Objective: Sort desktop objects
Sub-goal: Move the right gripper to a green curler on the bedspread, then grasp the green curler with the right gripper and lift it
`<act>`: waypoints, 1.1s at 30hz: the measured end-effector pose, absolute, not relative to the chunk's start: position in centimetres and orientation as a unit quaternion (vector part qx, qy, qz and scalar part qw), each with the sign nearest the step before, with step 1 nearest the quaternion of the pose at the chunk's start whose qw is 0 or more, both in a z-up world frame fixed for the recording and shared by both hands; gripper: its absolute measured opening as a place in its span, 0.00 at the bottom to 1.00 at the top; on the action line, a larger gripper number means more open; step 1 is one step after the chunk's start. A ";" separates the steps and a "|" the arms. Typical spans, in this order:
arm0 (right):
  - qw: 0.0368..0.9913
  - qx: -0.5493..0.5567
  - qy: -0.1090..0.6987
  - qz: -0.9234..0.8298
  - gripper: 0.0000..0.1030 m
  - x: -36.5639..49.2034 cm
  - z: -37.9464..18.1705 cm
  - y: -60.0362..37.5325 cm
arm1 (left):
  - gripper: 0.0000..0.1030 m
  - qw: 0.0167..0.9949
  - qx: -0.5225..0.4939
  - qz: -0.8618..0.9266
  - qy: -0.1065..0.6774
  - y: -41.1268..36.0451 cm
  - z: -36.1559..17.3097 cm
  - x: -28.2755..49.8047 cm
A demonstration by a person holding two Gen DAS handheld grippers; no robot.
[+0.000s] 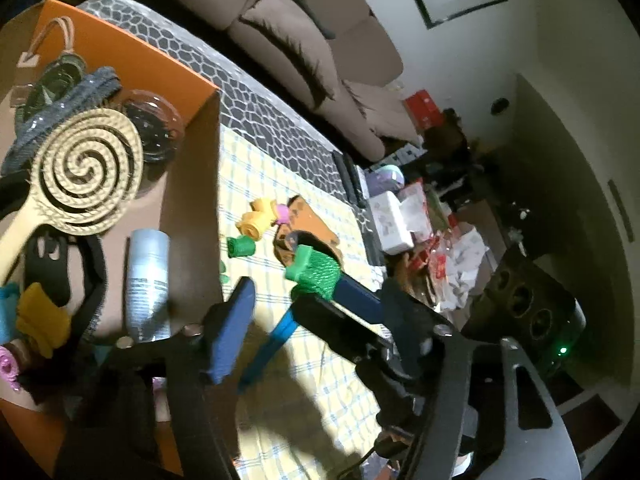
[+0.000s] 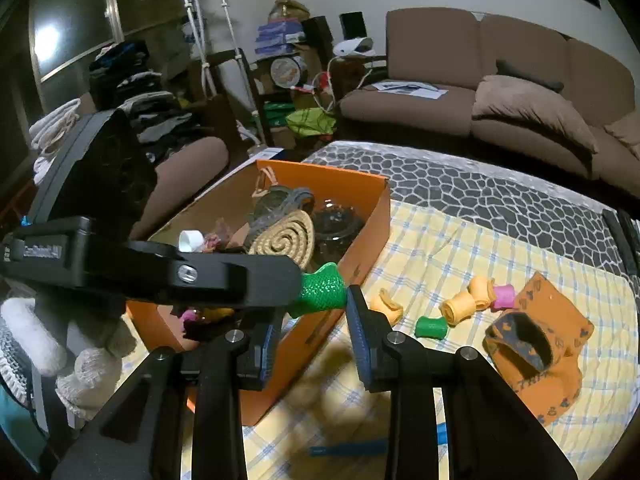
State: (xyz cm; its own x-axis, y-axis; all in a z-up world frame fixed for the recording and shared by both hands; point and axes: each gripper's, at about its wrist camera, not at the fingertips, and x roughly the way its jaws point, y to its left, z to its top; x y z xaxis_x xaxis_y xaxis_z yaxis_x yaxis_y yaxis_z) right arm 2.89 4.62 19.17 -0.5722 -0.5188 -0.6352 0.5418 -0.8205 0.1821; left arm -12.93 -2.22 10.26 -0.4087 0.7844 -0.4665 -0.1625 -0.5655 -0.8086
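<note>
A green mesh hair roller (image 2: 322, 288) hangs in the air beside the orange box (image 2: 372, 216). My right gripper (image 2: 316, 308) is shut on it at the fingertips. In the left wrist view the same green roller (image 1: 316, 272) sits at the end of the right gripper's fingers (image 1: 360, 298), which come in from the right. My left gripper (image 1: 314, 300) stands around the roller with a gap at its left pad (image 1: 232, 328), so it is open. From the right wrist view the left gripper (image 2: 298, 280) reaches in from the left, its tip at the roller.
The box holds a spiral brush (image 1: 88, 172), a grey bottle (image 1: 146, 280), a glass jar (image 1: 154, 128) and small items. On the checked cloth (image 2: 440, 248) lie yellow rollers (image 2: 460, 308), a pink roller (image 2: 504, 296), a second green roller (image 2: 430, 326), an orange pouch (image 2: 540, 340) and a blue strip (image 2: 348, 448).
</note>
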 end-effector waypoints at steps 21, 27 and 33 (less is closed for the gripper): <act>0.282 0.372 -0.019 -0.884 0.45 1.6 18.0 7.5 | 0.17 0.289 -0.431 0.779 -0.351 -3.5 10.0 -12.7; 0.238 0.408 -0.042 -0.880 0.47 -0.1 15.8 8.6 | 0.17 0.280 -0.443 0.781 -0.339 -3.5 9.6 -12.7; 0.234 0.448 -0.031 -0.863 0.47 -0.8 12.7 7.4 | 0.24 0.272 -0.450 0.787 -0.323 -3.1 9.5 -12.6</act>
State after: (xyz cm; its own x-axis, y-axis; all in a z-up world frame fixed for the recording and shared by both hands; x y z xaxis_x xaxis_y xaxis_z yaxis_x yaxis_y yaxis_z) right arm -0.83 7.36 12.68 -0.4902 -0.4308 -0.7577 0.3757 -0.8889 0.2623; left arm -12.62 -3.06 9.54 -0.4470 0.7181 -0.5334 -0.1366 -0.6441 -0.7527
